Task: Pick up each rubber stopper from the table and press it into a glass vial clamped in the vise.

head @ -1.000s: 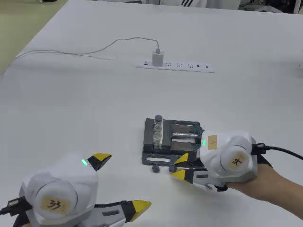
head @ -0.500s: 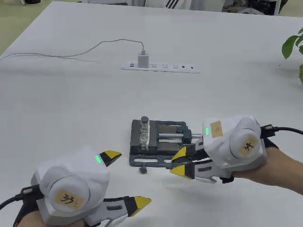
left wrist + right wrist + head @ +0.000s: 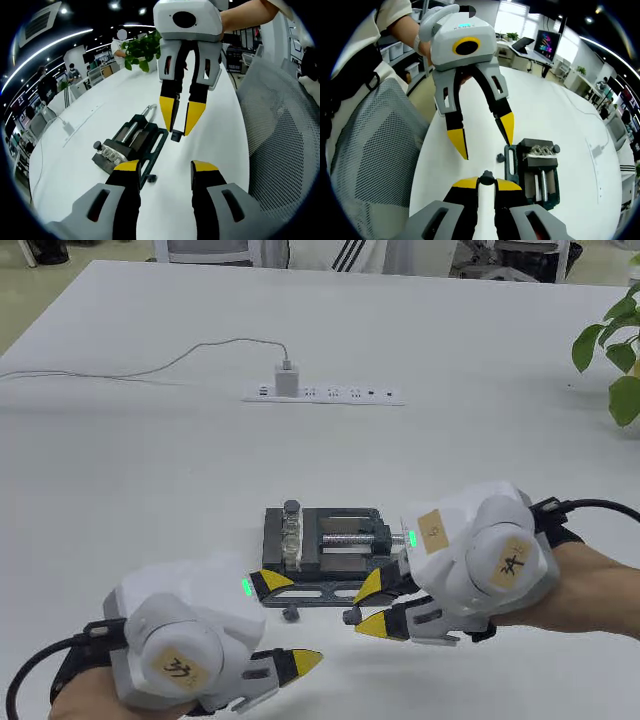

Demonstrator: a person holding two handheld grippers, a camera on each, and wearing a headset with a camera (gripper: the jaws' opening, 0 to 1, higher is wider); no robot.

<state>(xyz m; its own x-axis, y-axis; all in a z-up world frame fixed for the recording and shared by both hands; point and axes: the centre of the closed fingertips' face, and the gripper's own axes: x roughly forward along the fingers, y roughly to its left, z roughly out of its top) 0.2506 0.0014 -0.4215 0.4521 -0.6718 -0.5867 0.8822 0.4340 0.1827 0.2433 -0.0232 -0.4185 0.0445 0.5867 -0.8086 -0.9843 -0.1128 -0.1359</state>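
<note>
A dark vise [image 3: 335, 552] sits mid-table and clamps a row of glass vials [image 3: 291, 536]; the far one carries a dark stopper [image 3: 291, 508]. My right gripper [image 3: 367, 607] hovers just in front of the vise, shut on a small dark rubber stopper [image 3: 486, 175], which also appears between its tips as the stopper [image 3: 176, 135]. Another loose stopper [image 3: 291, 613] lies on the table by the vise's front edge. My left gripper [image 3: 288, 622] is open and holds nothing, facing the right gripper a little left of that loose stopper [image 3: 151, 178].
A white power strip [image 3: 322, 394] with a plugged charger and a cable lies at the back of the table. Plant leaves [image 3: 610, 350] hang at the right edge. A mesh chair [image 3: 280, 130] stands beside the table.
The left gripper has come up and right, closer to the vise's front. The right gripper stays just in front of the vise. The head camera has shifted.
</note>
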